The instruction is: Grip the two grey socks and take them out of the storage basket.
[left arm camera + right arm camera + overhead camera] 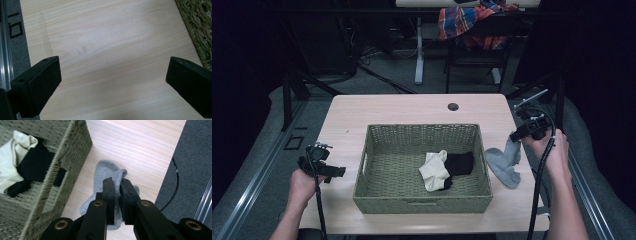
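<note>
Right tongs (117,185) clenched on a fold of the grey sock (106,171), pinched between both pads. Sock's lower part lying on the worktop (412,107), just beside the right wall of the woven basket (362,165); upper end lifted toward the tongs in the high view (516,136). Inside the basket: cream sock (434,170) overlapping black sock (459,162). Left tongs (112,82) released, jaws wide apart, nothing between them, above bare worktop left of the basket.
</note>
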Tool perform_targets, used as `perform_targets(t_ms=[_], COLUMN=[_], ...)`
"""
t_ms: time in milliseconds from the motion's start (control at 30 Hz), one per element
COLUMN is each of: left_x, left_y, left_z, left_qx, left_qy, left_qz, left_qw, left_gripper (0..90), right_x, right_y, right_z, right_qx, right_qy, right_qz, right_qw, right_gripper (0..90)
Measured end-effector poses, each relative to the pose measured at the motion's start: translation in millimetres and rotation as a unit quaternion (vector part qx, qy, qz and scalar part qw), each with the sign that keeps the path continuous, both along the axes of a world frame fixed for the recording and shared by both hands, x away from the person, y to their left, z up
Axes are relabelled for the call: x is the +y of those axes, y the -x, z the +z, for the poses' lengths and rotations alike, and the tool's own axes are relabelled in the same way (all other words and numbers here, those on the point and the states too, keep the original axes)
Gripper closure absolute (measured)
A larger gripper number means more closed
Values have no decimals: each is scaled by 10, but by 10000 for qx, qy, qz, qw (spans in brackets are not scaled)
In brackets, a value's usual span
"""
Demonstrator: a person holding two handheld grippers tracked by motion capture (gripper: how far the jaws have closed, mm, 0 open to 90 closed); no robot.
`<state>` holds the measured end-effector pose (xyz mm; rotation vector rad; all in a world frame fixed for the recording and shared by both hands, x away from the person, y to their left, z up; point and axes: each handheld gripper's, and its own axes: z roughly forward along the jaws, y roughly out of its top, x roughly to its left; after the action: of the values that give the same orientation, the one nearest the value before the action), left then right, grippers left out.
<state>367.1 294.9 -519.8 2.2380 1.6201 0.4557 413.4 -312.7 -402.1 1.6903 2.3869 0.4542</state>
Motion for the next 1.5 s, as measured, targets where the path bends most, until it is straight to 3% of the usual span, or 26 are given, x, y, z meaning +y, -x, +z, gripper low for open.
perform_targets(t_ms=[367,400,467,633,667,767,867,1133,1300,1500], left_x=[0,0,-2,-4,-4,-8,-3,-9,-13,-23], left_y=[-6,-6,-5,-8,-10,-14,-12,-14,-22,-28], left_z=[-3,-3,0,0,-1,-4,-3,5,13,12], left_qx=[-19,-33,-27,-24,-10,-12,-20,-35,-39,-71], left_qy=[6,3,11,10,17,5,11,13,21,9], left_qz=[12,19,13,9,6,4,4,1,4,4], left_qw=[10000,10000,10000,10000,10000,10000,10000,10000,10000,10000], left_gripper=[2,2,2,2,2,2,2,2,2,2], right_x=[119,126,108,84,72,82,68,-111,-151,-184], right_y=[-209,-218,-256,-287,-304,-320,-310,-151,-37,1], right_z=[-543,-603,-700,-961,-983,-1035,-999,-549,-396,-377], right_qx=[460,410,548,504,585,540,382,-69,-149,-156], right_qy=[378,319,292,109,107,7,-55,-452,-383,-320], right_qz=[167,135,275,198,330,339,210,156,133,158], right_qw=[9981,9986,9977,9985,9977,9980,9990,9988,9991,9992], right_gripper=[840,839,838,823,808,656,461,135,61,23])
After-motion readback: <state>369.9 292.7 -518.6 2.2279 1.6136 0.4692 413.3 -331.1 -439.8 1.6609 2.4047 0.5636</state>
